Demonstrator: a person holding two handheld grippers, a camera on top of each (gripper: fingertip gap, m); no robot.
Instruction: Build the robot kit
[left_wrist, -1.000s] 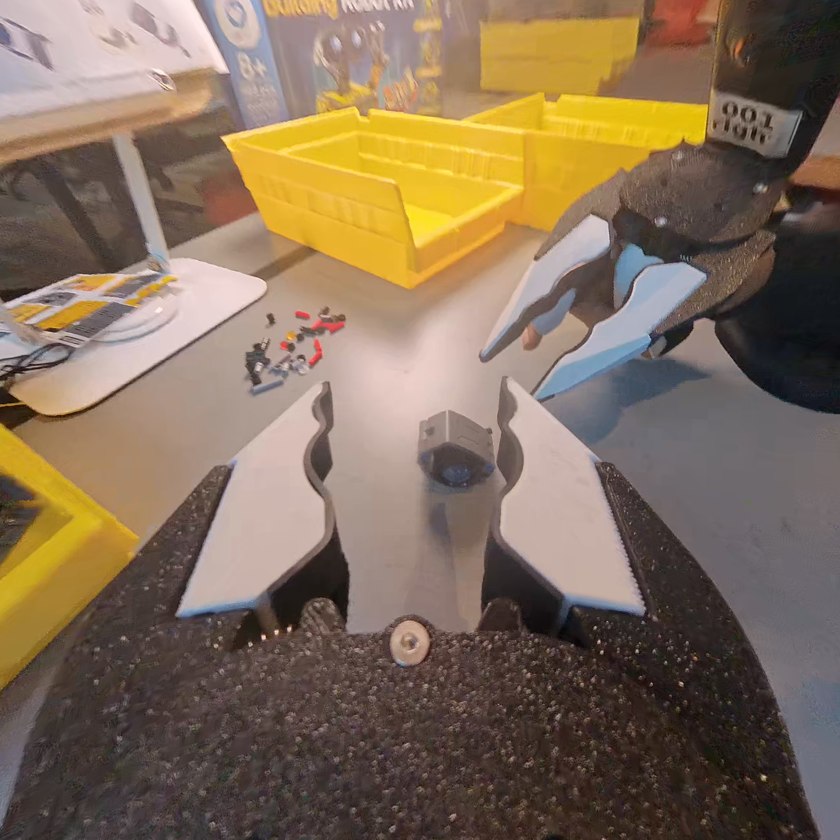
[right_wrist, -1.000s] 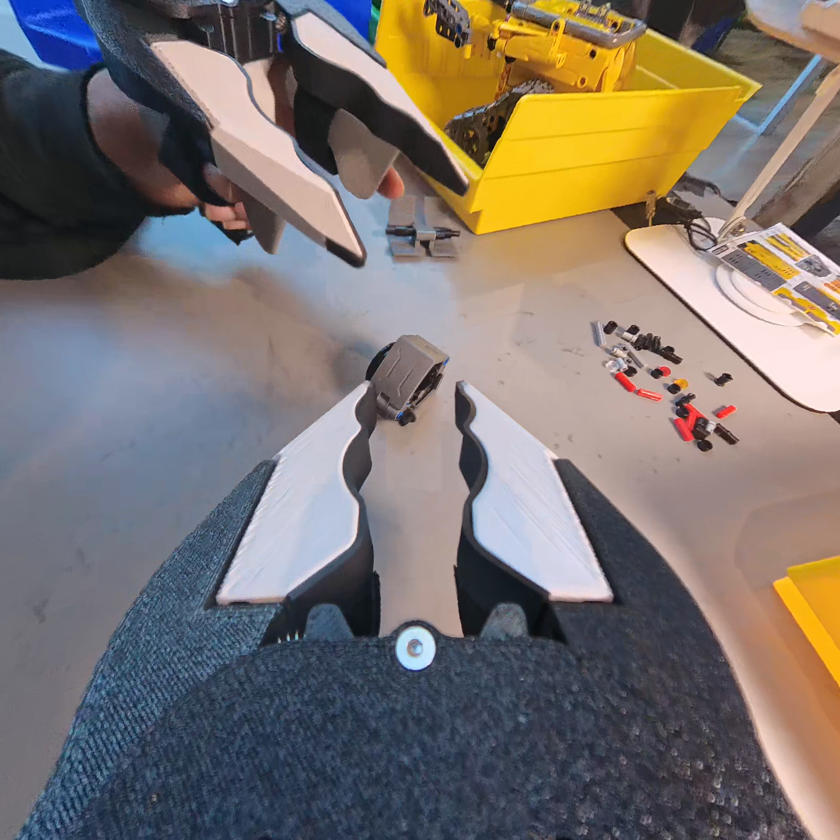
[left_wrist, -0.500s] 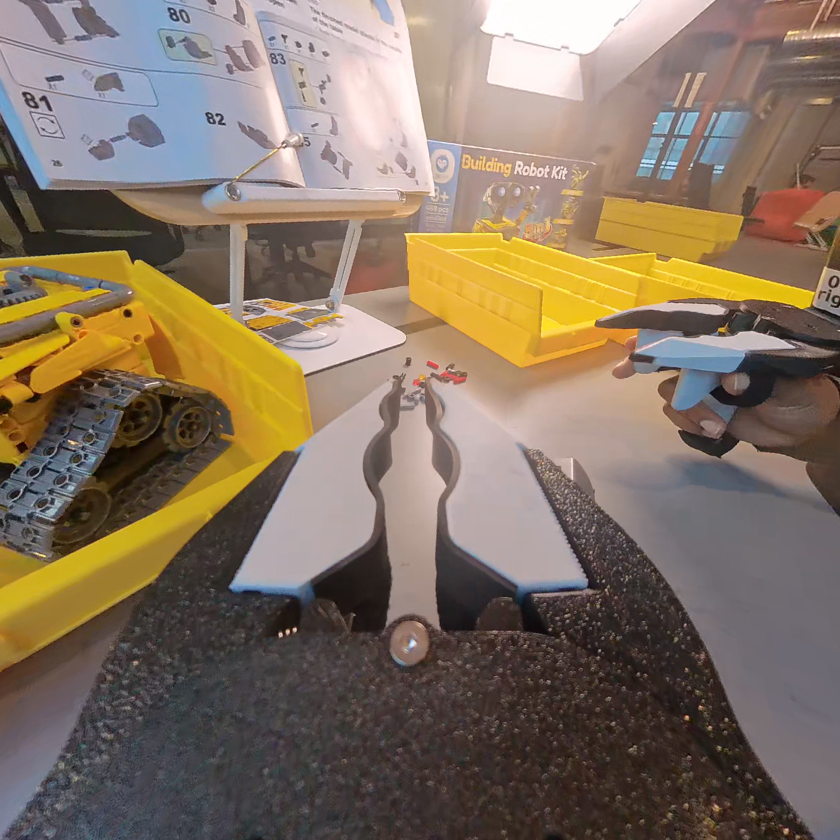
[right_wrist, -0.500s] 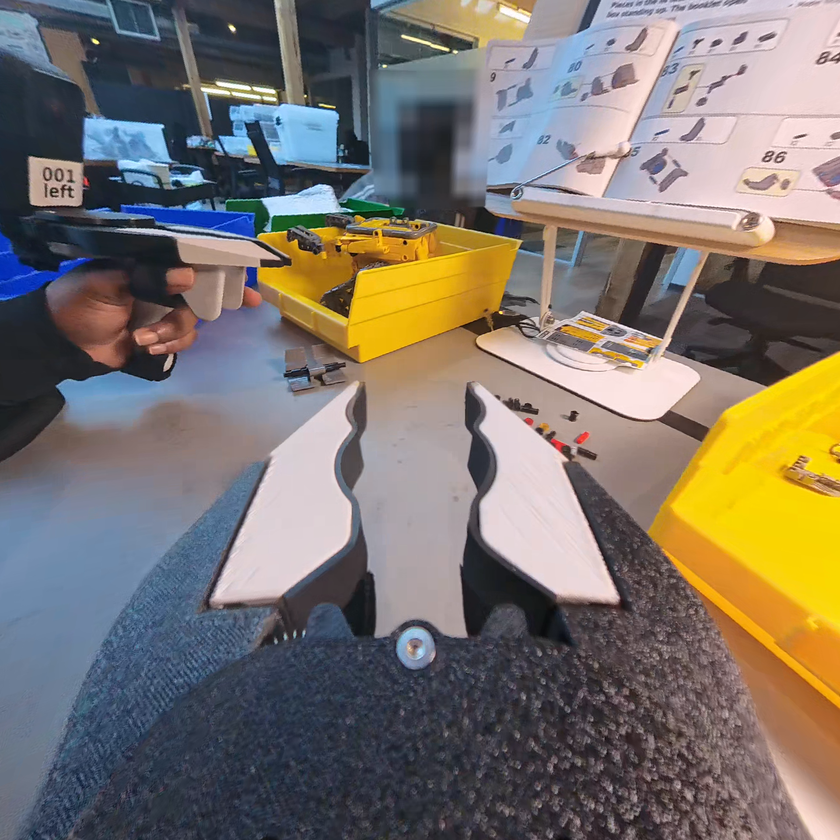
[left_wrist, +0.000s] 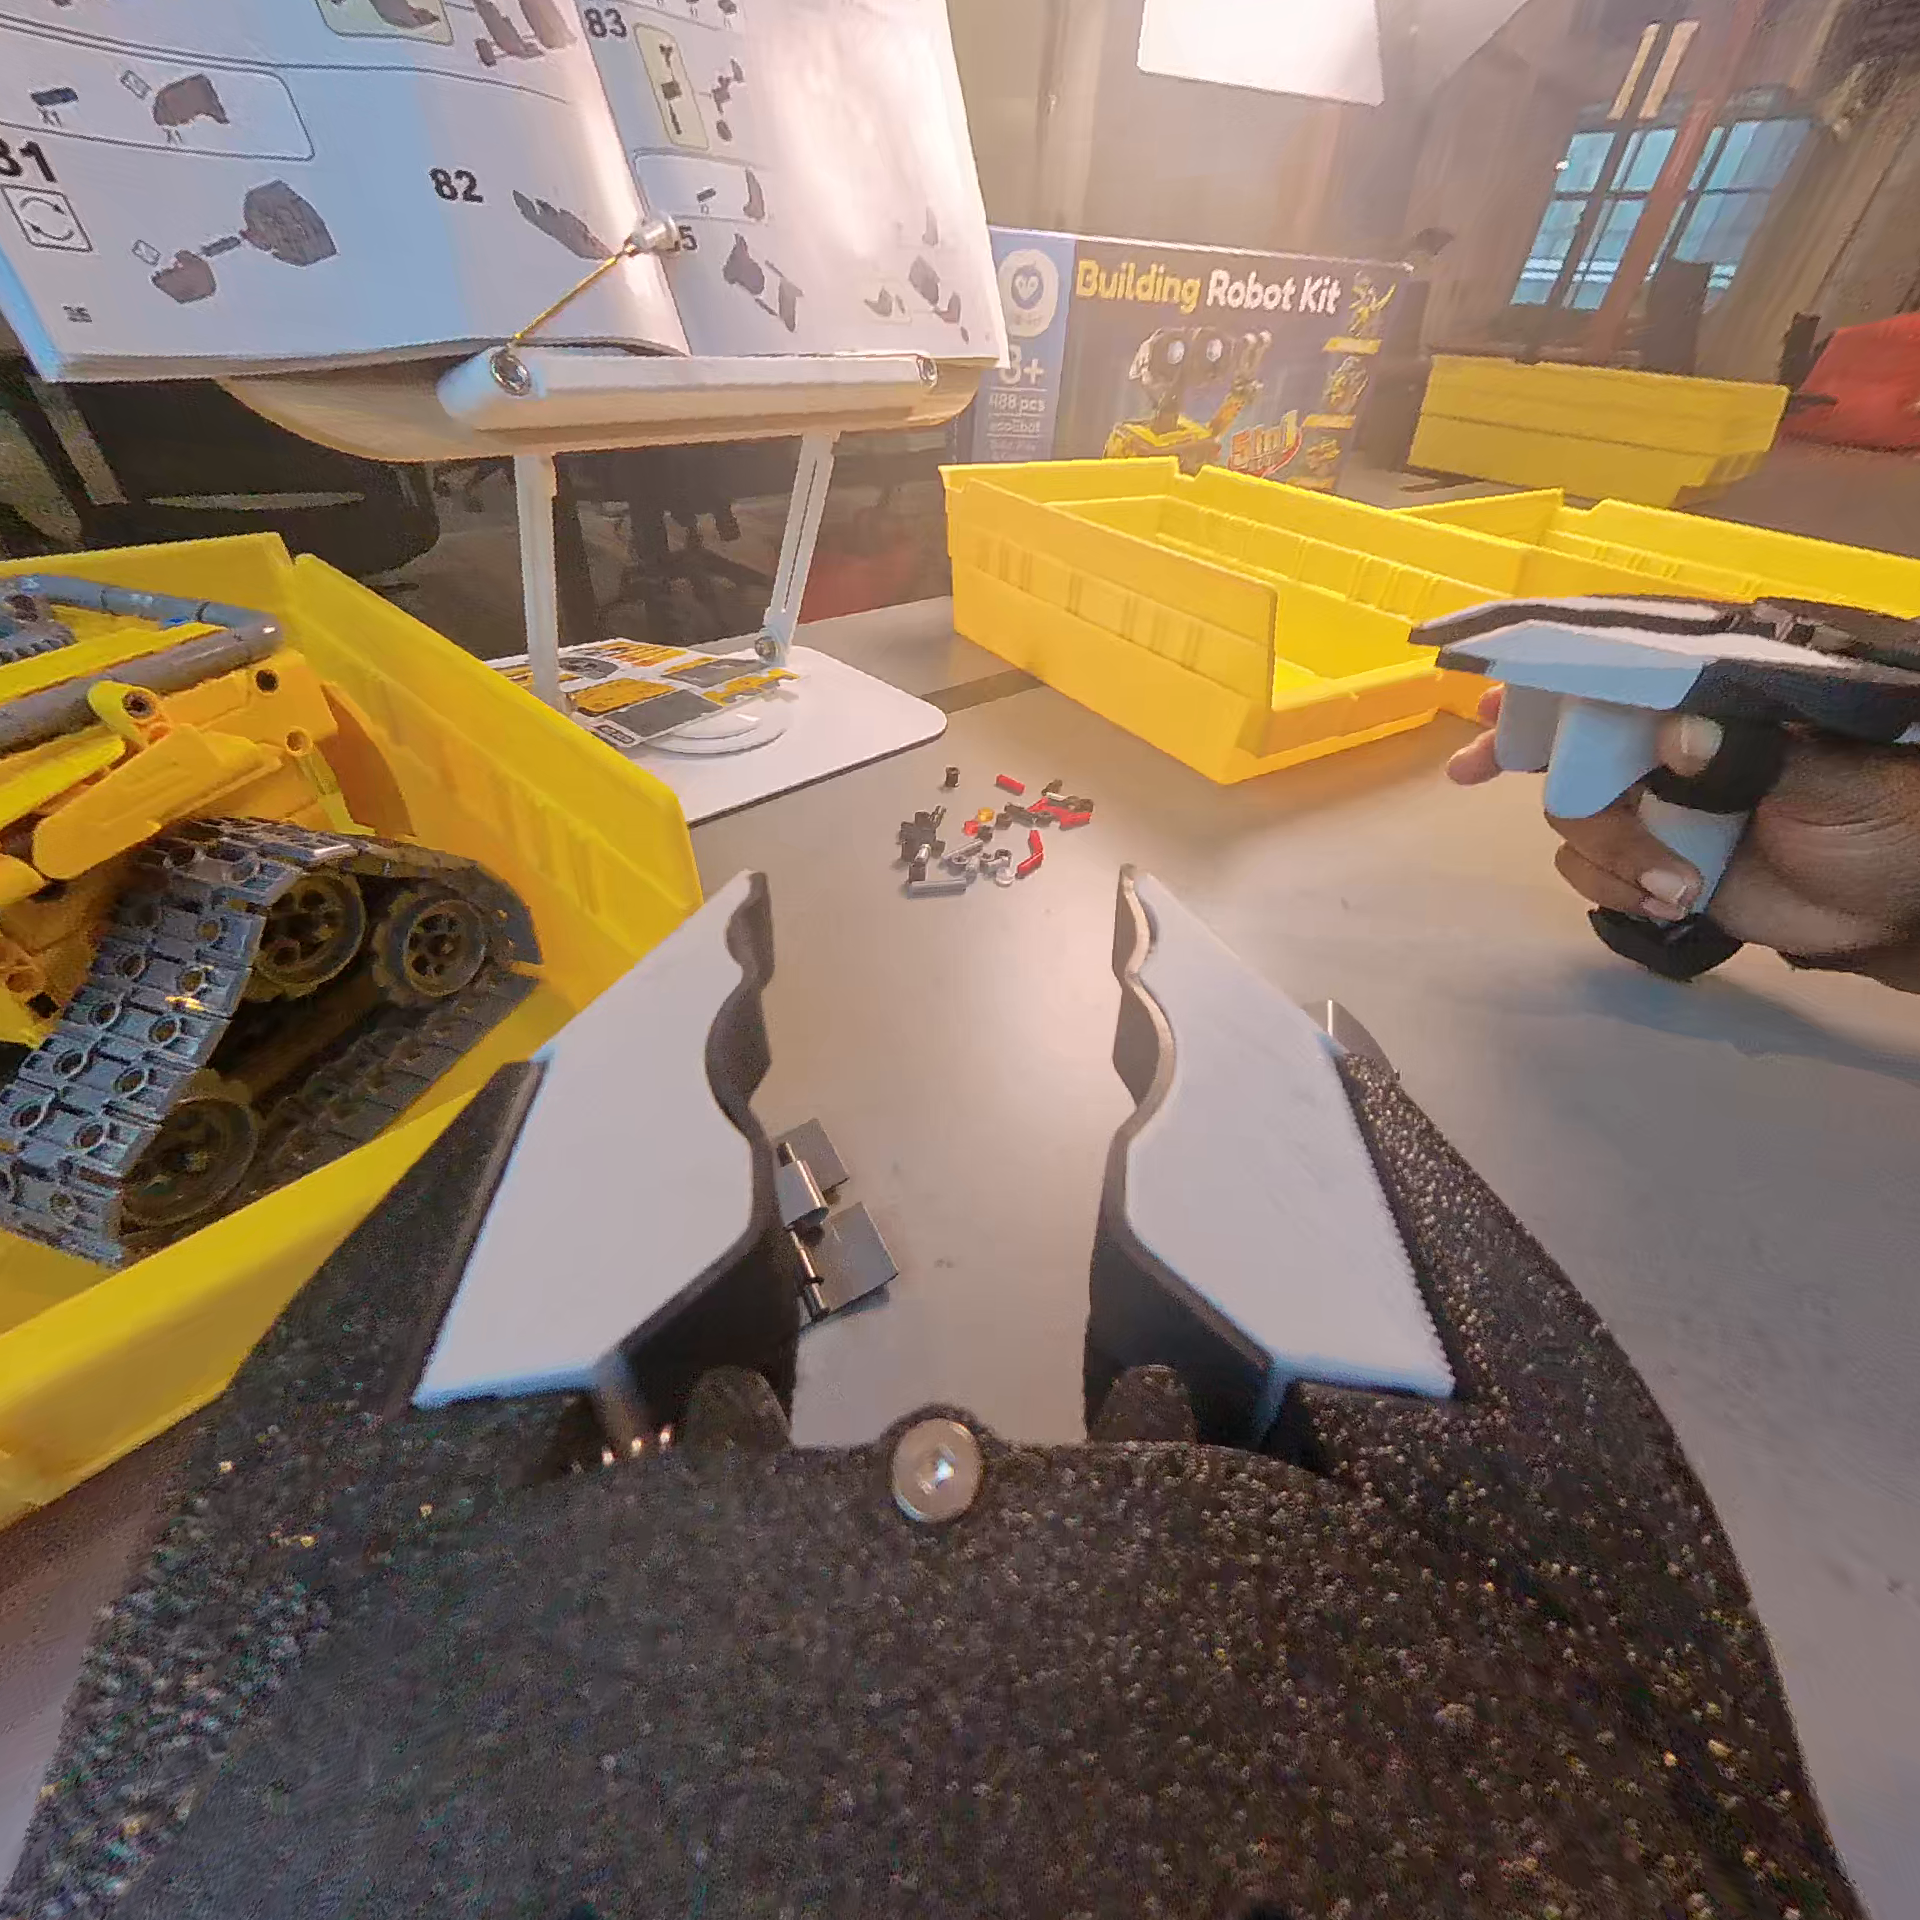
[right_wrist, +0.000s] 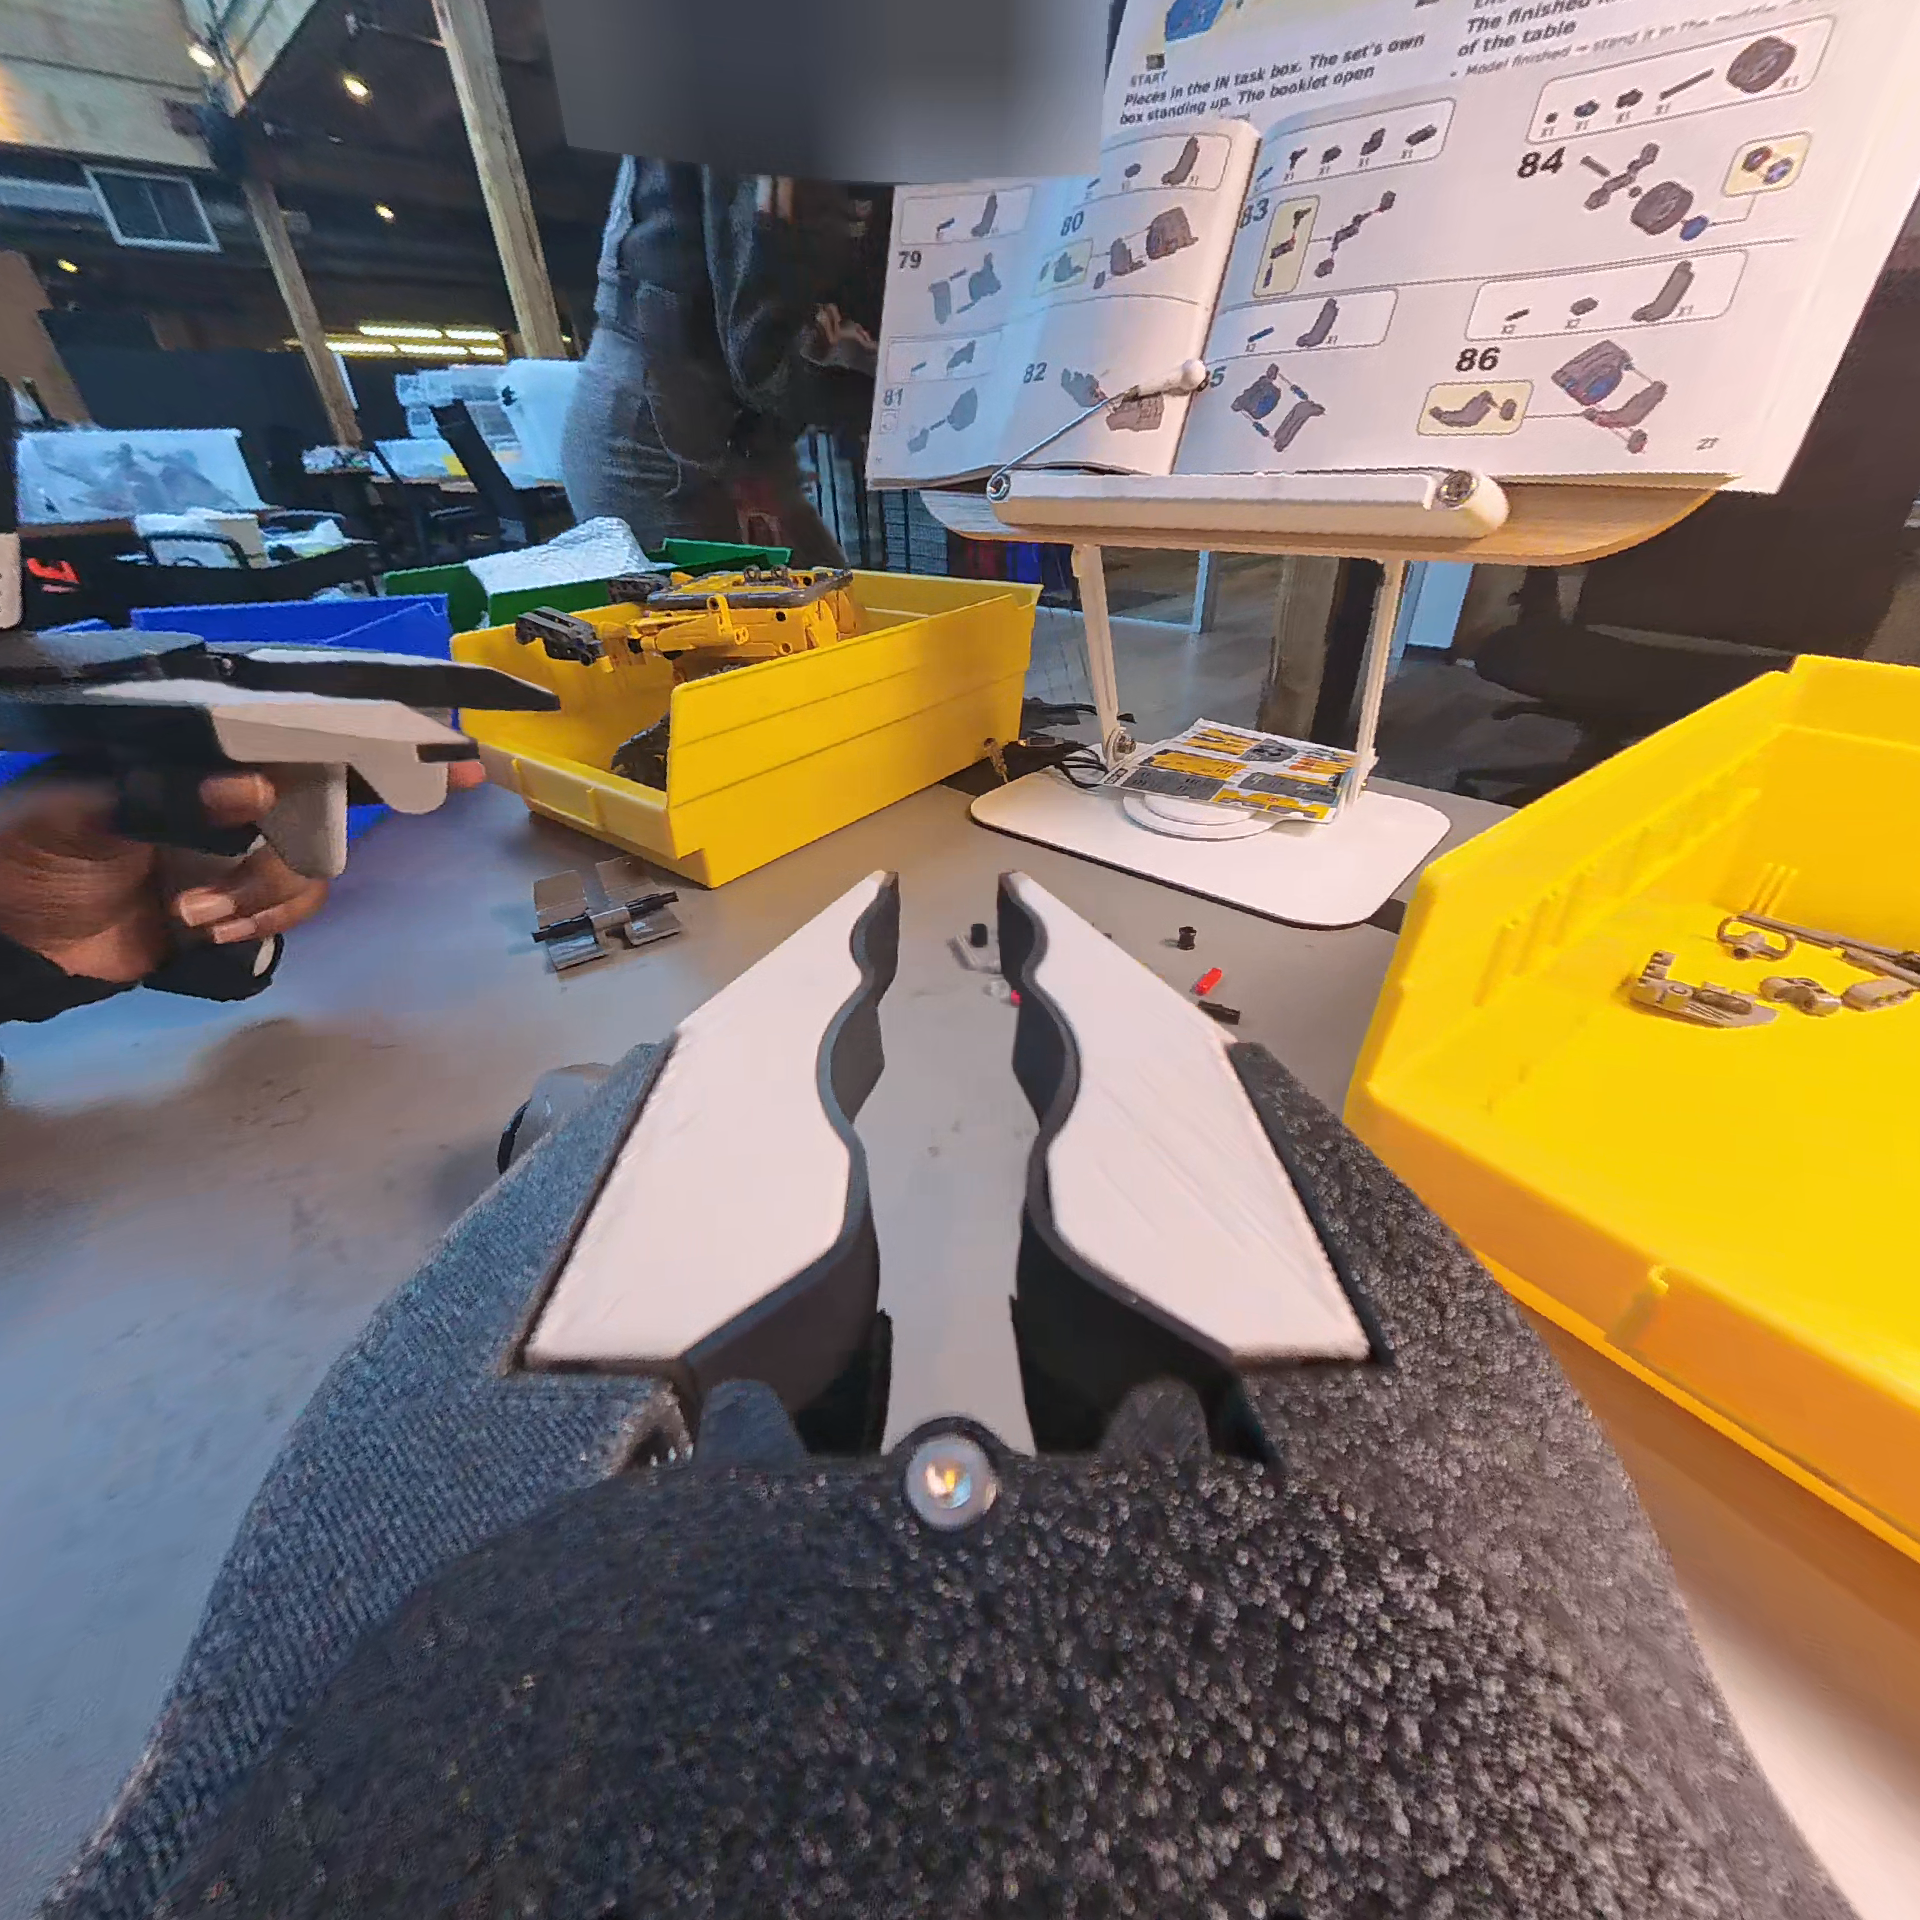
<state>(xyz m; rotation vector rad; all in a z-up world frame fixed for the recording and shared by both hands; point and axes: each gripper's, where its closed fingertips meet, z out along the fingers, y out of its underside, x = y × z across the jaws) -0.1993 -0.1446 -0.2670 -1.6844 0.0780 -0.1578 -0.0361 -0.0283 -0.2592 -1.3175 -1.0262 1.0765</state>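
My left gripper (left_wrist: 943, 883) is open wide and empty, low over the grey table. A grey hinged brick piece (left_wrist: 831, 1216) lies between its fingers, close to the left finger; it also shows in the right wrist view (right_wrist: 608, 914). My right gripper (right_wrist: 948, 883) is empty, its jaws a narrow gap apart, pointing at a scatter of small red and black pins (right_wrist: 1205, 982), which also shows in the left wrist view (left_wrist: 987, 831). A grey wheel block (right_wrist: 551, 1091) peeks out beside the right gripper's left flank. Each gripper shows side-on in the other's view: the right (left_wrist: 1432, 644), the left (right_wrist: 514, 725).
A yellow bin (left_wrist: 499, 748) holds a yellow tracked model (left_wrist: 208, 935). An instruction booklet on a white stand (right_wrist: 1247, 509) stands behind the pins. An empty yellow bin (left_wrist: 1195, 623) and a bin with grey parts (right_wrist: 1558, 1195) sit on the right. A person (right_wrist: 707, 364) stands behind the table.
Both grippers have risen from the grey wheel block and levelled out. The left jaws have opened wide from nearly shut. The right jaws have narrowed.
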